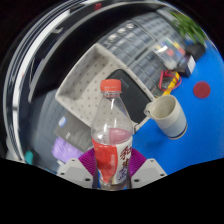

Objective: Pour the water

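Bottle [111, 135]: clear plastic, red cap, red drink filling its lower half, a white label with red characters. It stands upright between the fingers of the gripper [111, 172], which are clamped on its base. Just right sits a white mug [168, 116] on a blue table [205, 120]; behind is a pale slotted crate [88, 82].

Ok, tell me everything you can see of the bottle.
The bottle is clear plastic with an orange-red cap, still on, and a red-and-white label round its lower half. It stands upright between the gripper fingers, which press on its base from both sides. A white cup sits just beyond it, apart, over the blue surface.
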Motion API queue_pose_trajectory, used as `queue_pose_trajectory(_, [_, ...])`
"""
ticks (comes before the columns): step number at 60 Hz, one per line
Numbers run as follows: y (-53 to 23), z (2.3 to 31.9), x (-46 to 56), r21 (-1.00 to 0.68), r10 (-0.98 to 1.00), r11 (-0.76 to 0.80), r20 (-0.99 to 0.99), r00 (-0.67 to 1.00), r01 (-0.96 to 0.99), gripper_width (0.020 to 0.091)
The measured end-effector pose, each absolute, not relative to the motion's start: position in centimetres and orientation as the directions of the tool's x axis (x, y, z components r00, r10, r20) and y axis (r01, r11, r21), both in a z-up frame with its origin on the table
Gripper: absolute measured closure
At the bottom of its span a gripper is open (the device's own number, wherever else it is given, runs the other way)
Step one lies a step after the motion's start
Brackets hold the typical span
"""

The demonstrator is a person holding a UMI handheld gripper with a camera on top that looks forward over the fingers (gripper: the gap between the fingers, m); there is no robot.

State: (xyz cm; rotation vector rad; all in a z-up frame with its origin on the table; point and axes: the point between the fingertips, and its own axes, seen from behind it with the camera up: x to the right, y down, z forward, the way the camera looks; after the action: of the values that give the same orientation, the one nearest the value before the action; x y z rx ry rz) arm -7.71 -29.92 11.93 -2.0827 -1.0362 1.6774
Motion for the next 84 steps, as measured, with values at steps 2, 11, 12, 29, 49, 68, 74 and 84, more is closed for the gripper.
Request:
queue_pose_trajectory(2, [-29.8, 12.6, -8.3, -0.543, 0.603, -0.765, -0.793, 0.089, 0.345, 0.0723])
queue_pose_trajectory(11, [-28.9, 14.4, -10.2, -0.217, 0.279, -0.930, -0.942, 0.187, 0.295, 0.0721])
queue_pose_trajectory(12, [-28.8, 14.6, -10.3, -0.187, 0.247, -0.939, -0.950, 0.191, 0.287, 0.0721])
queue_pose_trajectory(29, [-28.3, 16.9, -12.2, 0.273, -0.218, -0.937, -0.944, 0.248, 0.216, 0.0721])
queue_pose_trajectory(49, [-27.6, 16.7, -12.1, 0.297, -0.223, -0.921, -0.933, 0.282, 0.253, 0.0722])
queue_pose_trajectory(68, [-18.5, 23.5, -12.0, -0.562, 0.598, -0.771, -0.800, 0.039, 0.298, 0.0718])
queue_pose_trajectory(74, [-13.7, 24.8, -11.9, -0.763, 0.789, -0.607, -0.612, 0.054, 0.222, 0.0720])
queue_pose_trajectory(84, [-5.5, 24.2, -12.2, -0.939, 0.945, -0.315, -0.295, 0.142, 0.142, 0.0720])
